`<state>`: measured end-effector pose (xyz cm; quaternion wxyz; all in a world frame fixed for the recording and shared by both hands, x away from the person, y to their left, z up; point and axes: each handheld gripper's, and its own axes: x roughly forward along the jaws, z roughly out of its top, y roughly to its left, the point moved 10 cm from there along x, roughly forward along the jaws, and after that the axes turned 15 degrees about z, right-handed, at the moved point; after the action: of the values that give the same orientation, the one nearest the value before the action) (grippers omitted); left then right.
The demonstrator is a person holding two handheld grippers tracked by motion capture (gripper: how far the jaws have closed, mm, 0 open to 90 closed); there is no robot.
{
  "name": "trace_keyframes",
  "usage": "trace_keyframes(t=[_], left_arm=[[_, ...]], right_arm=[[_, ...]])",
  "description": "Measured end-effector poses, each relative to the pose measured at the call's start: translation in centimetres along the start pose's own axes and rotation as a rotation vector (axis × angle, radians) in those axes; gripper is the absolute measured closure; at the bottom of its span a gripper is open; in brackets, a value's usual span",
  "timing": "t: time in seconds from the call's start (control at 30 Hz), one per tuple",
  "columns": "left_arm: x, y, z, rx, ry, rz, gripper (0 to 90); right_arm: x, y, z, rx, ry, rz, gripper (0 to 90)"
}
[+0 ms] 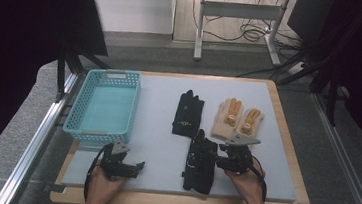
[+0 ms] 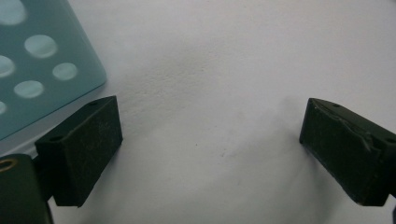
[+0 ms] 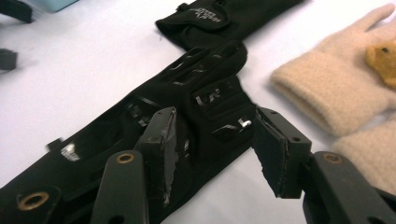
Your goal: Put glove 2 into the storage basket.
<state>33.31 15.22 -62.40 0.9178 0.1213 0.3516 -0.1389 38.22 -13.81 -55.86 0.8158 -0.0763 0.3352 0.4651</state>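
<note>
The right gripper [image 1: 223, 155] lies low over the near black glove [image 1: 201, 165], held in the person's right hand [image 1: 245, 179], whose forearm comes in from the near edge of the table with a patterned cuff at the wrist. In the right gripper view its jaws stand apart, with the padded back of that glove [image 3: 196, 116] between them; one pad rests against the fabric, the other is clear of it, so nothing is clamped. The glove lies flat on the pale mat [image 1: 161, 130], stretched lengthwise away from the person.

The left gripper [image 1: 135, 167] sits well off to the other side, cupped in the left hand [image 1: 103, 185] and pointing across toward the right one. Its jaws are spread wide in the left gripper view, with only bare mat [image 2: 210, 93] between them and a corner of the turquoise basket [image 2: 42, 60] just beyond one jaw.

Just past the right gripper lies the second black glove [image 1: 188, 113], fingers pointing away, its cuff near the tip of the first. Beside that, straight beyond the right gripper's body, two cream knitted gloves [image 1: 237, 118] with orange patches lie side by side. The basket [image 1: 104, 105] stands beyond the left gripper, at the mat's edge.

The mat covers a wooden table [image 1: 286, 137] with light edging. Around it are grey carpet, metal rails, dark curtains on both sides, and farther off a white desk frame [image 1: 237, 17] with cables on the floor.
</note>
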Motion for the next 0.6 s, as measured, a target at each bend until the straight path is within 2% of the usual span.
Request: trace_keyframes(t=[0.17, 0.33, 0.43, 0.6], left_arm=[[0.0, 0.0, 0.0, 0.000, 0.000, 0.000, 6.1], [0.0, 0.0, 0.0, 0.000, -0.001, 0.000, 6.1], [0.0, 0.0, 0.0, 0.000, -0.001, 0.000, 6.1], [0.0, 0.0, 0.0, 0.001, 0.000, -0.001, 6.1]], right_arm=[[1.0, -1.4, 1.0, 0.008, -0.019, 0.003, 44.4], [2.1, -2.3, 2.9, 0.001, -0.042, 0.017, 39.1], [3.3, -2.7, 4.3, -0.015, -0.033, 0.033, 40.0], [6.1, -3.5, 5.8, -0.012, 0.010, 0.072, 47.0]])
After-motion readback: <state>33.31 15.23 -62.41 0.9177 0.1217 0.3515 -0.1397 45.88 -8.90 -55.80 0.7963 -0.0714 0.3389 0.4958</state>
